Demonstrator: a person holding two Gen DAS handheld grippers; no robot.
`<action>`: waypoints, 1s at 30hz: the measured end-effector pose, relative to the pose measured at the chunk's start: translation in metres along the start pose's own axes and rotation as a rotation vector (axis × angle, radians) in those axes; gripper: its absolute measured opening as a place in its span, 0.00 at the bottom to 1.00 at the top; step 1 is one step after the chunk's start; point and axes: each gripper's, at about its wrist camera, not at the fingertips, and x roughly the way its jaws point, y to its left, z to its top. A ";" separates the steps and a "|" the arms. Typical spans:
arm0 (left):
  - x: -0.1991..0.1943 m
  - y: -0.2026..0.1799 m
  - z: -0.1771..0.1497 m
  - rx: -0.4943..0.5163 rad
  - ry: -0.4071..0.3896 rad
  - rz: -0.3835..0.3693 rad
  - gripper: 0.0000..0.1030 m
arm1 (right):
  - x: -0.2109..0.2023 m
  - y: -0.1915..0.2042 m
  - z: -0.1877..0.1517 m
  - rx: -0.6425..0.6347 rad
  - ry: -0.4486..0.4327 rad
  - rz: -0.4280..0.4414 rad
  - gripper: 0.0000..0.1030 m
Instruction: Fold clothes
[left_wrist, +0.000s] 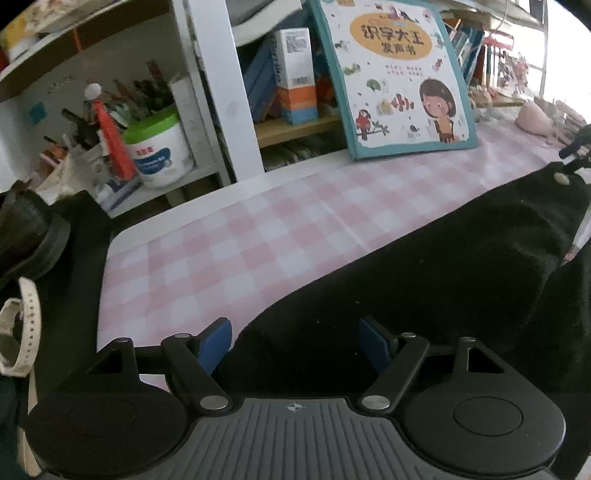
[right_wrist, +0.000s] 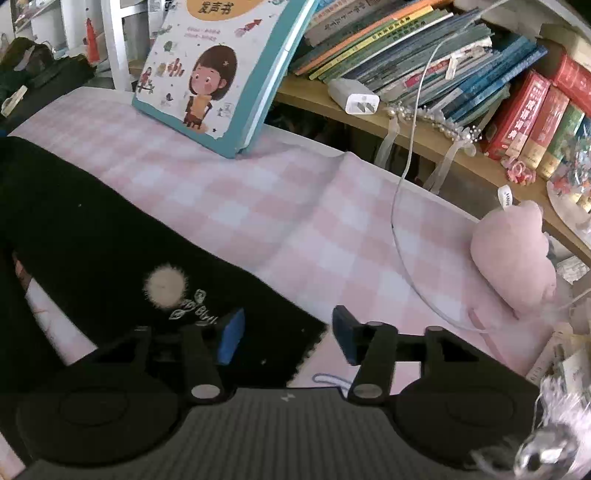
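Left gripper (left_wrist: 295, 345): blue fingers (left_wrist: 216, 345) stood apart, black garment (left_wrist: 424, 266) edge between them, pads not pressing. Right gripper (right_wrist: 288, 339): fingers (right_wrist: 231, 339) parted, narrower gap, garment corner under left finger, nothing clamped. Garment lay flat on pink checked table (left_wrist: 258, 229), white pompom (right_wrist: 165, 285) at 11 o'clock from right fingers. Picture book (left_wrist: 391, 74) leaned at 12 o'clock against bookshelf (right_wrist: 424, 147); pink plush toy (right_wrist: 513, 254) at 2 o'clock.

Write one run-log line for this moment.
task: fold clothes | left gripper: open over black garment edge | right gripper: open at garment corner | surface: pink checked cloth
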 end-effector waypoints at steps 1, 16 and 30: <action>0.004 0.002 0.001 -0.001 0.007 -0.002 0.75 | 0.002 -0.002 0.000 0.006 0.000 0.006 0.55; 0.032 0.026 -0.002 -0.079 0.038 -0.132 0.63 | 0.013 -0.025 -0.006 0.086 -0.010 0.105 0.52; -0.019 0.011 0.005 -0.110 -0.016 -0.114 0.11 | -0.040 0.016 -0.016 -0.069 -0.176 -0.053 0.09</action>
